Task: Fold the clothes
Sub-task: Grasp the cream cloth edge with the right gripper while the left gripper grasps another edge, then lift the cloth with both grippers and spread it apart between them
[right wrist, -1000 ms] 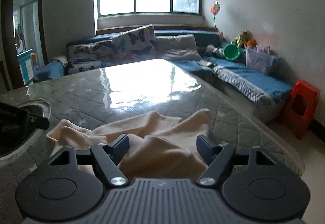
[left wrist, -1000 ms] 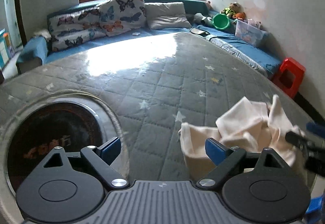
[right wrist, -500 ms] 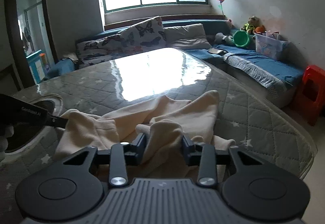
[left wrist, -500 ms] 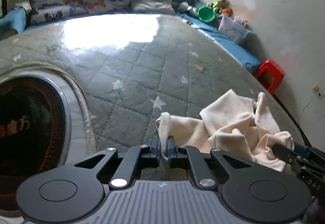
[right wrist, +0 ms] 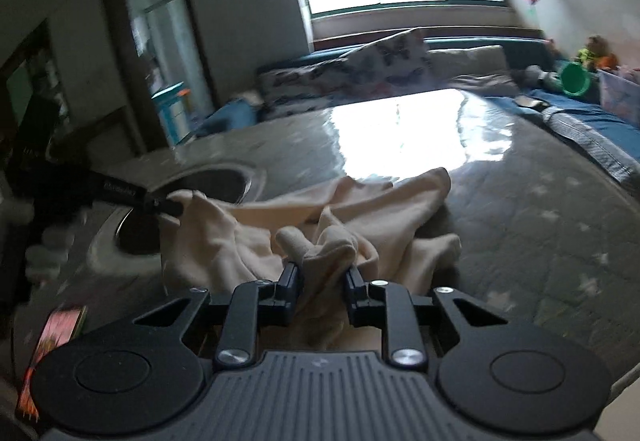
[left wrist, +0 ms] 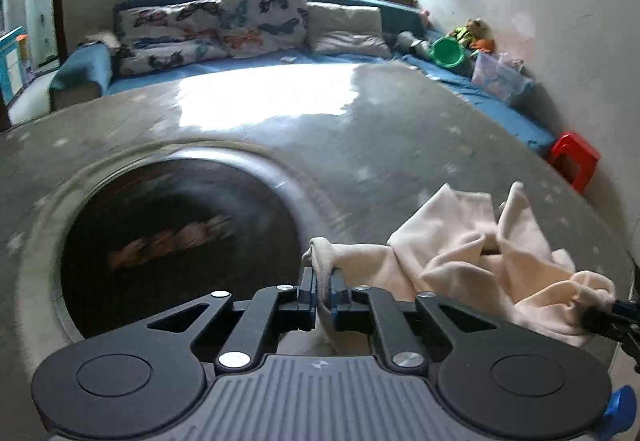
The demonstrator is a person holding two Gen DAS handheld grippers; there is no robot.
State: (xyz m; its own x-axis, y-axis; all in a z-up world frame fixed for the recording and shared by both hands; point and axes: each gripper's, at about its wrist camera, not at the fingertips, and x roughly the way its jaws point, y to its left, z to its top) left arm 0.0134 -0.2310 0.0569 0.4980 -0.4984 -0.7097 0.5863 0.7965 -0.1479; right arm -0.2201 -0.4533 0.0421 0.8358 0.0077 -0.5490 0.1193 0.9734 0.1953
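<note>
Cream garment [left wrist: 472, 257], no legible label

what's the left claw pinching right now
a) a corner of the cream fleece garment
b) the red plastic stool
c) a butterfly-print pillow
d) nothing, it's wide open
a: the left claw has a bunched corner of the cream fleece garment between its pads, its jaws opening slightly, while the rest of the cloth trails off across the grey quilted mattress.
</note>
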